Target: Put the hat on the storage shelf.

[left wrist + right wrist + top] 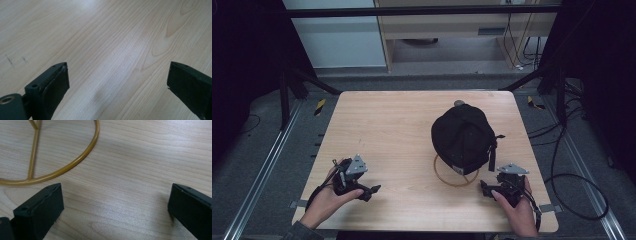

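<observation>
We see a black cap [463, 137] sitting on a gold wire stand [455, 179] right of the bench [387, 130] centre. Our right gripper [486, 187], jaws spread and empty, rests just beside the stand's ring; our left gripper [373, 190], likewise agape, sits well apart at the near left.

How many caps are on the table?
1: a black cap sits on a gold wire stand right of the table's centre, beyond the right gripper.

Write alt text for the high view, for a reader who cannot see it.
A black cap sits on a gold wire stand right of centre on a wooden table. Near the table's front edge, a person's hands hold the left hand-held gripper and the right hand-held gripper, both apart from the cap.
</observation>
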